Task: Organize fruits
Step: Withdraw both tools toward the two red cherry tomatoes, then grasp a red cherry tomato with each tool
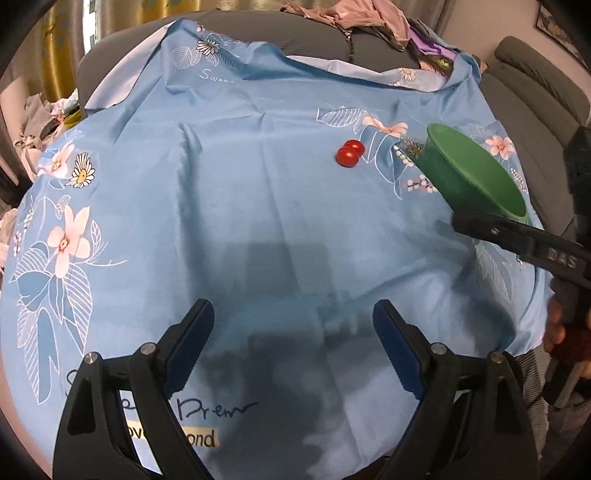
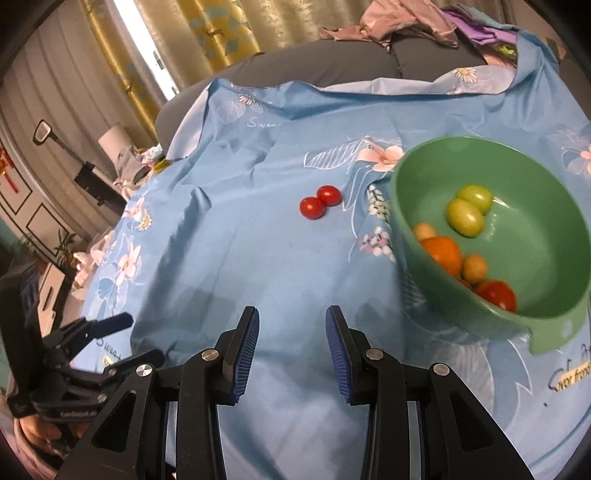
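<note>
Blue-padded jaws of the left gripper (image 1: 293, 325) are standing spread and empty, while the right gripper (image 2: 291, 328), narrowly parted, is gripping nothing. Two cherry tomatoes (image 2: 320, 201), touching on the blue floral cloth (image 2: 229, 258) beside the green bowl (image 2: 480, 321) of what look like mixed tomatoes, are risking rolling apart if one is nudged.

Blue floral cloth (image 1: 229, 206) spread over everything, grey sofa (image 1: 532, 96) behind it, crumpled clothes (image 2: 402, 18) piled on top, yellow curtains (image 2: 207, 33).

"Swee…" script on blue cloth (image 1: 258, 184), "DAS" on right claw (image 1: 561, 253)
</note>
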A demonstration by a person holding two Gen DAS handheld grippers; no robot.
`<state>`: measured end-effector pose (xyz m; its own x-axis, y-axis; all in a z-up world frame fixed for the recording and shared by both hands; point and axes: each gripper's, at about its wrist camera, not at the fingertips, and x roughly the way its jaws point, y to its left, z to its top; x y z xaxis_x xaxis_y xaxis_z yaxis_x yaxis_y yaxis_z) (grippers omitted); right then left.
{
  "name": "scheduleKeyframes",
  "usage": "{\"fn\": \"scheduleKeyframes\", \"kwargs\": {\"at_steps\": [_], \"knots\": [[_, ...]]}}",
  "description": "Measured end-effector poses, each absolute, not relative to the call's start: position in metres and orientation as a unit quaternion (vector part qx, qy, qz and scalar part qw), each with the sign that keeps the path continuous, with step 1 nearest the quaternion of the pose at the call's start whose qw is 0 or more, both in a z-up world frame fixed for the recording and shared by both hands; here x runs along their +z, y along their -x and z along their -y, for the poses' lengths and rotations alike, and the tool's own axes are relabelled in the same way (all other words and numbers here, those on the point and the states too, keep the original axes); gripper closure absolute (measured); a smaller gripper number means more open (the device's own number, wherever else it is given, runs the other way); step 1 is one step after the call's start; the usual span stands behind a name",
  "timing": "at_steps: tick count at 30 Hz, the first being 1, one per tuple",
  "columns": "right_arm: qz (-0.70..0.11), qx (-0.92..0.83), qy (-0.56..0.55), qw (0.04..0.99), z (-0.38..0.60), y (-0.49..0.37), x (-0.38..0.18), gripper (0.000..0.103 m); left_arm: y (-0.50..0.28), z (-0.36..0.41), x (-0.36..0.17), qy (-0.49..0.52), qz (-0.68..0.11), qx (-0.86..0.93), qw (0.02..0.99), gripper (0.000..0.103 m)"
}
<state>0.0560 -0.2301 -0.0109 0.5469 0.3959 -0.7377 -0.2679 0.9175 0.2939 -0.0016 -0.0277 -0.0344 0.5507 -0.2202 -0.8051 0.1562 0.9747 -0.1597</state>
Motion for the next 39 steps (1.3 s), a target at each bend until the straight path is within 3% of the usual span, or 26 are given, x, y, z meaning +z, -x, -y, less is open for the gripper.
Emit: {"fn": "scheduleKeyframes", "kwargs": {"at_steps": [23, 30, 33, 39], "knots": [[-0.487, 0.114, -0.048, 0.865, 0.183, -0.194, -0.049, 0.065, -0.064, 0.007, -0.042, 0.035, -0.457, -0.115, 0.881, 0.015], [-0.485, 0.114, -0.040, 0.866, 0.179, -0.202, -0.056, 0.065, -0.077, 0.012, -0.043, 0.031, -0.461, -0.121, 0.879, 0.015], [-0.483, 0.126, -0.042, 0.865, 0.180, -0.201, -0.056, 0.073, -0.081, 0.014, -0.042, 0.031, -0.462, -0.124, 0.878, 0.015], [-0.467, 0.150, -0.051, 0.870, 0.187, -0.187, -0.042, 0.073, -0.095, 0.025, -0.036, 0.024, -0.462, -0.133, 0.877, 0.015]]}}
